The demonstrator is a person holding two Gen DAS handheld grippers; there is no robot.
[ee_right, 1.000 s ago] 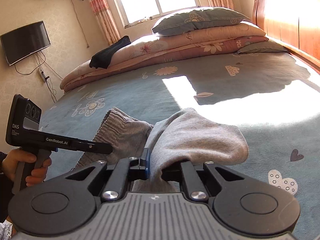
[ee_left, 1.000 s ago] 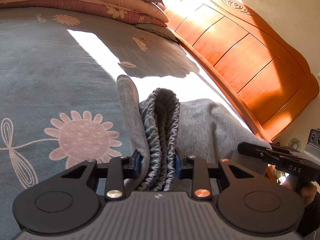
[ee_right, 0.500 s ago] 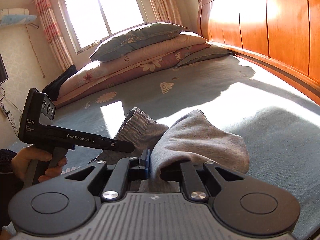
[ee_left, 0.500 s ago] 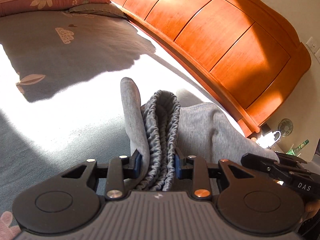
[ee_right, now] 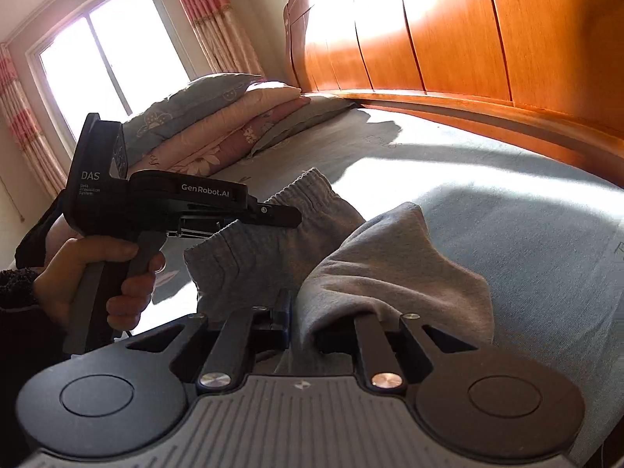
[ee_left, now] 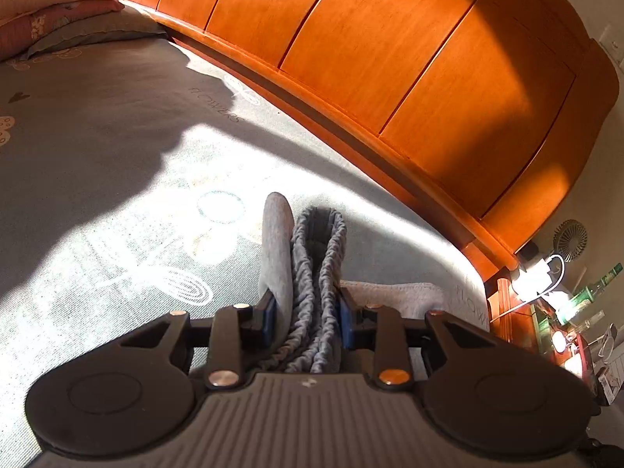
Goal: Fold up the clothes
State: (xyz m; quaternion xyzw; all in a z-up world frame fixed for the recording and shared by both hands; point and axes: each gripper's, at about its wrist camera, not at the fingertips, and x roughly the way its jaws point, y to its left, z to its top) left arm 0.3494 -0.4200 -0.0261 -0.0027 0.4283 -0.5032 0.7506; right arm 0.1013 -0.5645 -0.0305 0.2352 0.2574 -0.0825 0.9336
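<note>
The left gripper (ee_left: 308,314) is pinched on the gathered elastic waistband (ee_left: 318,273) of a pair of grey sweatpants (ee_left: 394,298), its two blue-padded fingers (ee_left: 269,312) pressed against the bunched cloth from either side. The ribbed band stands up between the fingers in a narrow loop, and a smooth flap of the same grey fabric rises just beside it on the left. More of the garment lies flat to the right of the gripper, on the bed (ee_left: 97,156).

The right gripper (ee_right: 302,321) is clamped on another part of the grey sweatpants (ee_right: 394,269); the cloth drapes over its right finger and hides that tip, while the left blue pad (ee_right: 284,312) shows against the fold. From this view the left gripper (ee_right: 280,214) appears side-on, held by the person's left hand (ee_right: 105,273) around its grip, a dark sleeve (ee_right: 15,284) at the wrist, with the ribbed waistband (ee_right: 308,191) poking out past its tip.

The garment is lifted slightly above the blue-grey floral bedsheet (ee_right: 526,234), in a patch of bright sunlight. An orange wooden headboard (ee_left: 409,78) runs along the far side of the bed. Stacked pillows and folded quilts (ee_right: 218,124) sit at the end near a window (ee_right: 105,62) with pink striped curtains (ee_right: 210,19). A nightstand (ee_left: 546,312) with a small fan (ee_left: 570,234) and a green bottle (ee_left: 596,284) stands past the bed's corner.
</note>
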